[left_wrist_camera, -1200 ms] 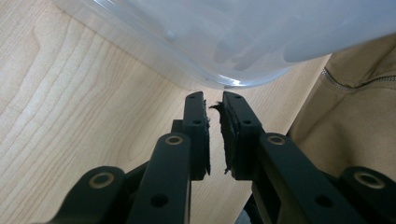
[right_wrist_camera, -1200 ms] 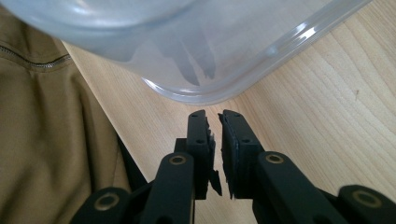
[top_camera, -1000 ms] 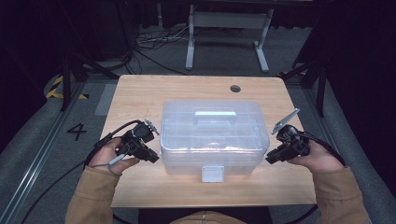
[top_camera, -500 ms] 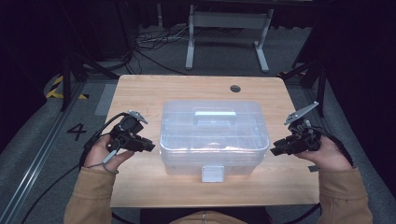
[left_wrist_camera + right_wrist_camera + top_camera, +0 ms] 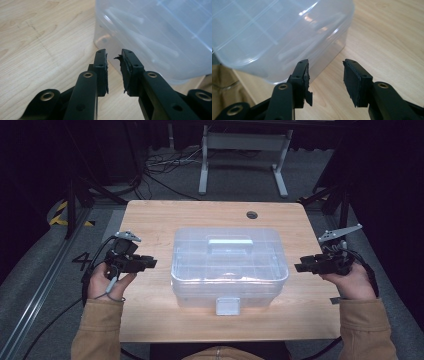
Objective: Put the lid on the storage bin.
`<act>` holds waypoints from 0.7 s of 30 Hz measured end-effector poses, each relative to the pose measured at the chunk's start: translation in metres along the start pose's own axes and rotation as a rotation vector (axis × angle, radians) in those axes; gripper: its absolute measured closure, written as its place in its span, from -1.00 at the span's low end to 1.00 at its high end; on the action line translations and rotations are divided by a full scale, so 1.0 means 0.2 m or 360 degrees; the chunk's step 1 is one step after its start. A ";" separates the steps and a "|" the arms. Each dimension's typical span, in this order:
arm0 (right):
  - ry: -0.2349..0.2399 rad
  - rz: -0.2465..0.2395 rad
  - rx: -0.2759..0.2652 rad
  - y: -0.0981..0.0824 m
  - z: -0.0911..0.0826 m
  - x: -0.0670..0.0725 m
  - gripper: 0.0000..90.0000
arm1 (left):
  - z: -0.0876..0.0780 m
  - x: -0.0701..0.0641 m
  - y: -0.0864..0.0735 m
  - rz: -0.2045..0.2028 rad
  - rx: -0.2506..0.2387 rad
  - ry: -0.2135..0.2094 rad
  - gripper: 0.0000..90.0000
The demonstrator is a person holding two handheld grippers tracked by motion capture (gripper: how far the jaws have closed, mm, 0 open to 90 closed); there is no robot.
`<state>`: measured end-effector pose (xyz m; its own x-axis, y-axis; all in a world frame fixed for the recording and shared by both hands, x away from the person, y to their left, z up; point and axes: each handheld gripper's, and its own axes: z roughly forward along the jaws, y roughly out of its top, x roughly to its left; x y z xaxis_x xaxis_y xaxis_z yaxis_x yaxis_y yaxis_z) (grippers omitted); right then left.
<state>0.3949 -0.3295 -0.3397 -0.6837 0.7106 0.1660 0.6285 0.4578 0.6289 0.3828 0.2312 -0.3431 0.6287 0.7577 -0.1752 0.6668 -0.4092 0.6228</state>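
Jaws on both grippers stand spread with nothing between them, and both pairs have just been opening. We see the left gripper point(image 5: 150, 263) held just off the left side of the clear plastic box point(image 5: 229, 265), its jaws pointing at that side without touching it. In the left gripper view its pads point(image 5: 103, 72) are parted by a narrow gap, and the box's rounded lower corner point(image 5: 150, 37) lies just beyond them. Our right gripper point(image 5: 300, 267) sits off the box's right side, a little apart from the wall, jaws also turned toward it. In the right gripper view the gap is wider, and bare wood shows between the pads point(image 5: 352, 78), with the box point(image 5: 274, 32) up and to the left of them.

That box rests lid-down-shut in the middle of the counter point(image 5: 150, 220), its handle point(image 5: 229, 243) lying flat on top and its white latch point(image 5: 227, 306) on the side nearest the person. Pale shapes show through its cloudy walls; we cannot make out what they are. A small round hole point(image 5: 251, 214) lies in the counter beyond the box's far right corner.
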 end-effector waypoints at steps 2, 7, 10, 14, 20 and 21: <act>-0.0040 0.0034 -0.0043 -0.01 0.00 -0.03 0.22 | 0.01 0.03 -0.01 -0.0042 -0.0032 0.0022 0.67; -0.0114 0.0123 -0.0143 -0.03 0.02 -0.09 0.17 | 0.04 0.07 -0.03 -0.0087 -0.0087 0.0068 0.67; -0.0136 0.0157 -0.0190 -0.05 0.04 -0.14 0.15 | 0.07 0.09 -0.05 -0.0109 -0.0121 0.0117 0.67; -0.0174 0.0194 -0.0215 -0.08 0.09 -0.18 0.08 | 0.10 0.10 -0.06 -0.0087 -0.0153 0.0165 0.67; -0.0216 0.0260 -0.0259 -0.11 0.15 -0.24 0.05 | 0.17 0.13 -0.10 -0.0030 -0.0214 0.0191 0.53; -0.0219 0.0275 -0.0261 -0.12 0.16 -0.25 0.05 | 0.18 0.14 -0.11 -0.0013 -0.0231 0.0194 0.51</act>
<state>0.4265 -0.3593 -0.3866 -0.5076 0.8418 0.1836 0.6552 0.2388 0.7167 0.4011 0.2429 -0.3890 0.5645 0.8202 -0.0925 0.6015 -0.3321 0.7266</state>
